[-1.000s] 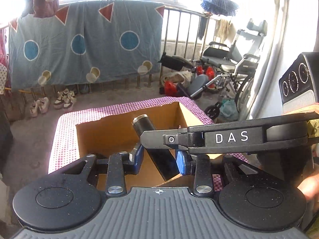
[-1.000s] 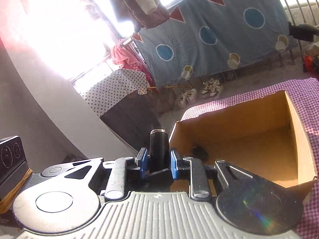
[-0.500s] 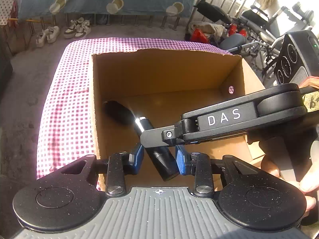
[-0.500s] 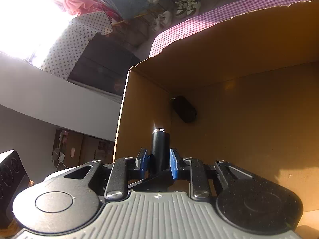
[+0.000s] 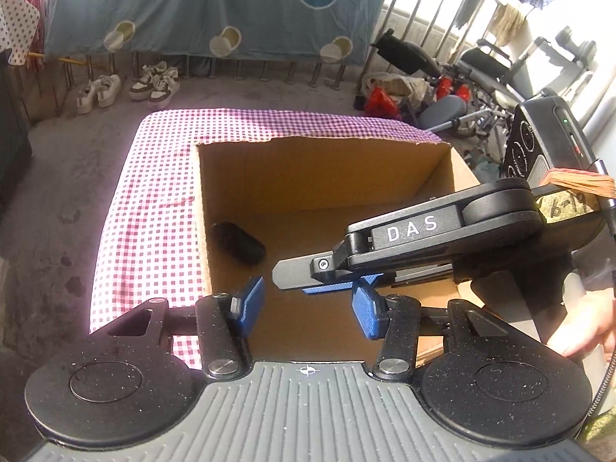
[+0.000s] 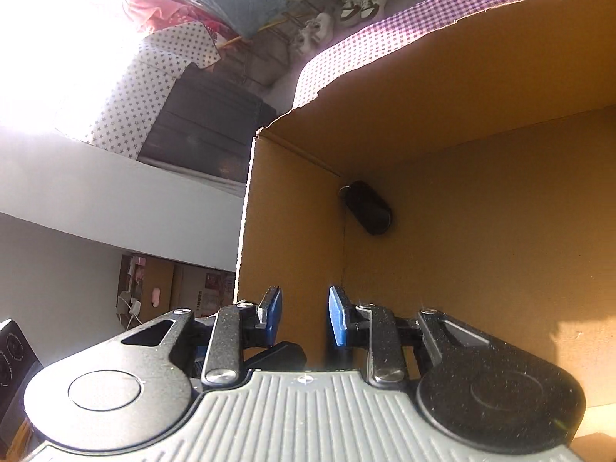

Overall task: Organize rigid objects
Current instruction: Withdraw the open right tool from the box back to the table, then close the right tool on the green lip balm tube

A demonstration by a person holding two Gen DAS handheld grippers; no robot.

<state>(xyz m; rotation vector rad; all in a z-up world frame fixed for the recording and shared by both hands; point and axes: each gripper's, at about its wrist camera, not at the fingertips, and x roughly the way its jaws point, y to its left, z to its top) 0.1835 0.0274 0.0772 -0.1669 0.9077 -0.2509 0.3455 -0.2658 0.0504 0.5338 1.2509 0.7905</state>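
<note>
An open cardboard box (image 5: 319, 177) stands on a purple checked cloth (image 5: 146, 211). A dark oval object (image 5: 238, 242) lies on the box floor by its left wall, and shows near a corner (image 6: 367, 211) in the right wrist view. My left gripper (image 5: 308, 308) hangs over the box's near edge, its jaws opening with nothing between the blue pads. My right gripper (image 5: 308, 283) reaches in from the right just ahead of it. From its own camera the right gripper (image 6: 304, 317) has its jaws opening too, and the gap is bare. The black cylinder shows in neither view.
A black device with round dials (image 5: 539, 146) stands right of the box, with a person's hand (image 5: 589, 327) below it. Beyond the table are shoes (image 5: 154, 81), a blue sheet on a railing (image 5: 231, 0) and a wheelchair (image 5: 500, 65). A dark cabinet (image 6: 208, 127) stands left of the box.
Both grippers held one black cylinder and dipped into the box. Now both sets of pads stand apart and the cylinder is gone from between them.
</note>
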